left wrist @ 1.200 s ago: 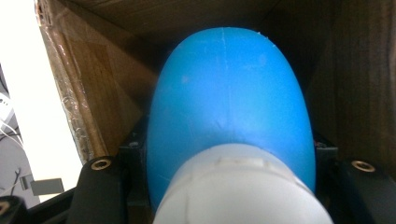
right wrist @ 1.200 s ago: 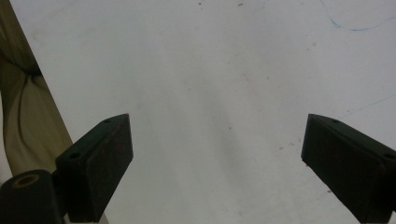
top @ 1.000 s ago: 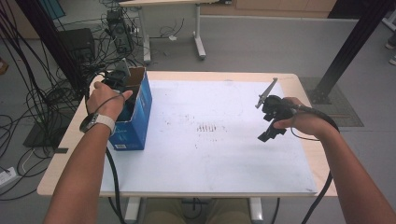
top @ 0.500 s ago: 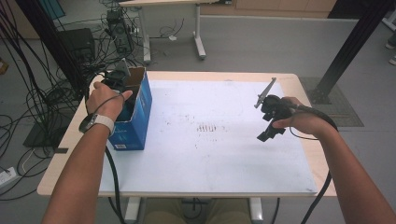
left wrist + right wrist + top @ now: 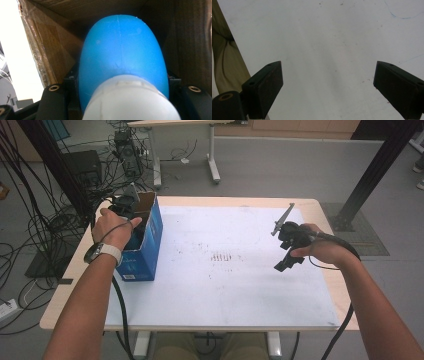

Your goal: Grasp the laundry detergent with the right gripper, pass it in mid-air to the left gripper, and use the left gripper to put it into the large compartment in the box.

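Left gripper (image 5: 131, 215) inside the box (image 5: 145, 252).
Its jaws clamp a blue-and-white object (image 5: 122, 62) within the box; the right gripper (image 5: 286, 262), well apart, hangs wide open, empty.

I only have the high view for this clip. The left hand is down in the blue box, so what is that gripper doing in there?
Observer: The left gripper is shut on a blue and white object, rounded like an egg, between its jaws.
Operator: Is it lifted out of the box?
Observer: No. Brown cardboard walls of the box surround it on the sides and behind.
Operator: And the right gripper, holding anything?
Observer: The right gripper stands open with nothing between its jaws, above the white table surface.
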### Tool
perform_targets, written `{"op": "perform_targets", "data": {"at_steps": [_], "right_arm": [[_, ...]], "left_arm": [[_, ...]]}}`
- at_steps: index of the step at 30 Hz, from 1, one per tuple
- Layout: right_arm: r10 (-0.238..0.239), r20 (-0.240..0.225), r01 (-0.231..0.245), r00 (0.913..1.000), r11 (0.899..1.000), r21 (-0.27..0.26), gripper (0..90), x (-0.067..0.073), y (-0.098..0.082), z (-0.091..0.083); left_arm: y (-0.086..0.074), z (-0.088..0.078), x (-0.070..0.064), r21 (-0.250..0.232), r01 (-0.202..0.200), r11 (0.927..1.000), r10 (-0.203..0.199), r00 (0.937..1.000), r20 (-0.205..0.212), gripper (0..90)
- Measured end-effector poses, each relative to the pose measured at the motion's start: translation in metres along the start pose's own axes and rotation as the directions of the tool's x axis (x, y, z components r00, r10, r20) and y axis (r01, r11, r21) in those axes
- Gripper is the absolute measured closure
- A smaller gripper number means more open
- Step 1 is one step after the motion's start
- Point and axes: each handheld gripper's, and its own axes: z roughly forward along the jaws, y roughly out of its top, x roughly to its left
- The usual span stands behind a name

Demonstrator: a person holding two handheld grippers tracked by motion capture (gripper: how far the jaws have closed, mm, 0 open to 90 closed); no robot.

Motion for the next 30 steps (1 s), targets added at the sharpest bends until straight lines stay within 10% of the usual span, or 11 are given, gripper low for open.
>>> {"op": "perform_targets", "data": {"at_steps": [30], "right_arm": [[-0.006,-0.006,0.006,1.0,1.0,0.01,8.5,0.003,0.003,0.001]], "left_arm": [[-0.003,-0.025,0.003,-0.074,-0.049,0.9961,0.052,0.9975,0.048,22.1]]}}
